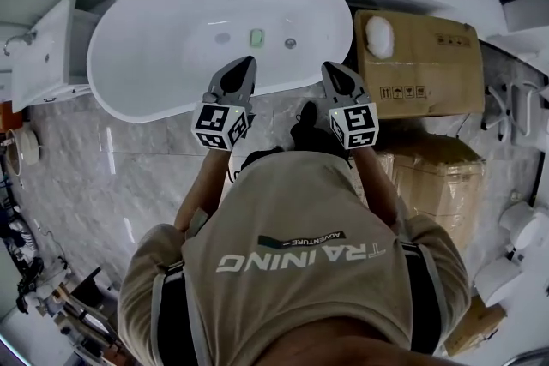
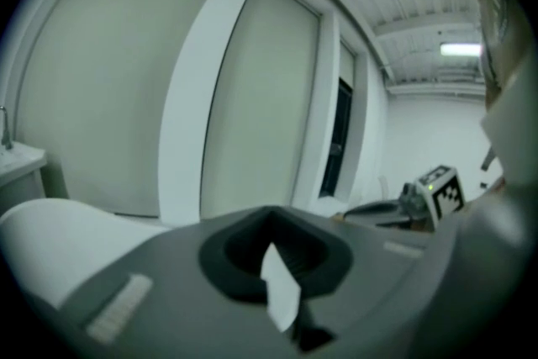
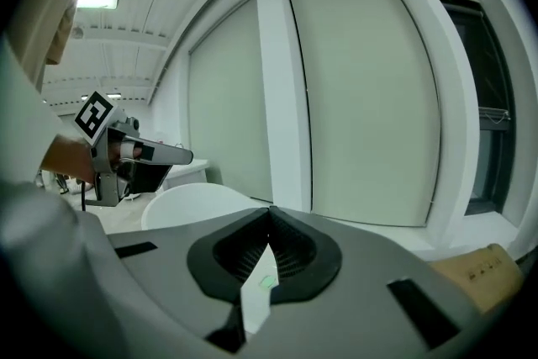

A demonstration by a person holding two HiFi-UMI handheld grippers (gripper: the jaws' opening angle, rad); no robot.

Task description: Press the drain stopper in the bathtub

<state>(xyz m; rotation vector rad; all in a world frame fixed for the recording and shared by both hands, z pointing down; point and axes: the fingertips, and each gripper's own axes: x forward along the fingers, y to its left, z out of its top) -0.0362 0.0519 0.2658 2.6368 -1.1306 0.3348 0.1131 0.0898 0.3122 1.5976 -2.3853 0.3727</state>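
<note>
The person stands on the marble floor [image 1: 129, 150] at the near rim of the white bathtub [image 1: 154, 56].

- Left gripper [image 1: 248, 61]: held over the near rim, jaws clenched tip to tip, nothing between them.
- Right gripper [image 1: 327, 65]: held level beside it, well apart from it, jaws likewise pressed together and empty.
- Drain stopper [image 1: 290, 43]: a small round metal fitting on the tub floor, just right of a green rectangular pad [image 1: 256, 37]. It lies beyond both gripper tips; neither touches it.
- Cardboard box [image 1: 420, 64]: stands right of the tub.
- White cabinet [image 1: 43, 56]: stands left of the tub.
</note>
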